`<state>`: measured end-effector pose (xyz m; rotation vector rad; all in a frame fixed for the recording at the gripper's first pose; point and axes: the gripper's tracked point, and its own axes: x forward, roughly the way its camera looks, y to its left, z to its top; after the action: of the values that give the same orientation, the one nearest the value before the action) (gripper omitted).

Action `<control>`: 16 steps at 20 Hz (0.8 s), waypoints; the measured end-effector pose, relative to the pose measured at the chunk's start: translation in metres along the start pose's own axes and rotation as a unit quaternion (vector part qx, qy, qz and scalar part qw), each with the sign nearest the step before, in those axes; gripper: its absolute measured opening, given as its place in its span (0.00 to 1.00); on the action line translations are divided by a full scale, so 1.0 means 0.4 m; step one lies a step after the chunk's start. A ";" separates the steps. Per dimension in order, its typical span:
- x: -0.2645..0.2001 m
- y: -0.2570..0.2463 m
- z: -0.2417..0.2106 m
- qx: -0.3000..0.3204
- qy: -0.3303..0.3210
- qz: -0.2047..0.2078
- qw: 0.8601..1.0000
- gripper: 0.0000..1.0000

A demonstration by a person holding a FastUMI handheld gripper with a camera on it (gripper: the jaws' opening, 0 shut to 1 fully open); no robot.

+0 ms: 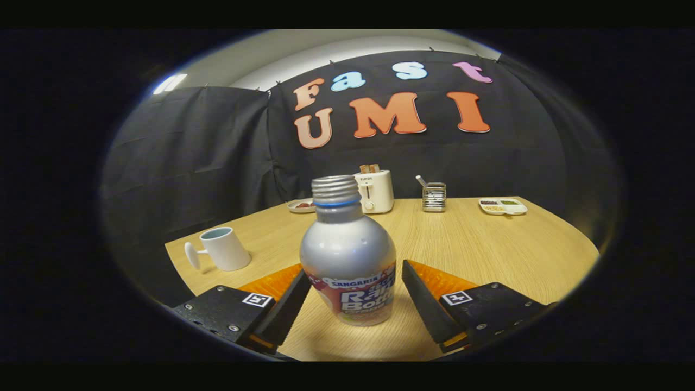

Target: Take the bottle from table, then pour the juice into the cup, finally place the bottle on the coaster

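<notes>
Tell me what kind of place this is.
Probably a staged recording booth set up as a kitchen table: a wooden table against black cloth walls, with a toaster and a white mug. The gripper stands open around an uncapped bottle.

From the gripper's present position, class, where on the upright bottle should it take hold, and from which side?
Grip the bottle on its wide lower body, coming straight ahead as now. It stands upright between the open gripper fingers; the body's sides face the pads, while the shoulder tapers to a narrow neck that would likely slip.
</notes>
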<state>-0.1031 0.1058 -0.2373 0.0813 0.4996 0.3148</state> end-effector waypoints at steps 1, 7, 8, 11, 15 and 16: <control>0.006 -0.002 -0.007 0.001 0.006 -0.002 1.000 0.97; 0.023 -0.005 -0.031 0.007 0.022 -0.010 1.000 0.88; 0.025 -0.004 -0.032 0.002 0.023 -0.013 1.000 0.83; 0.028 0.006 -0.029 -0.012 0.023 -0.013 1.000 0.81; 0.034 0.021 -0.021 -0.029 0.021 -0.014 0.999 0.81; 0.037 0.019 -0.020 -0.033 0.022 -0.017 0.999 0.80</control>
<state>-0.0967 0.1179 -0.2498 0.0023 0.5331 0.3003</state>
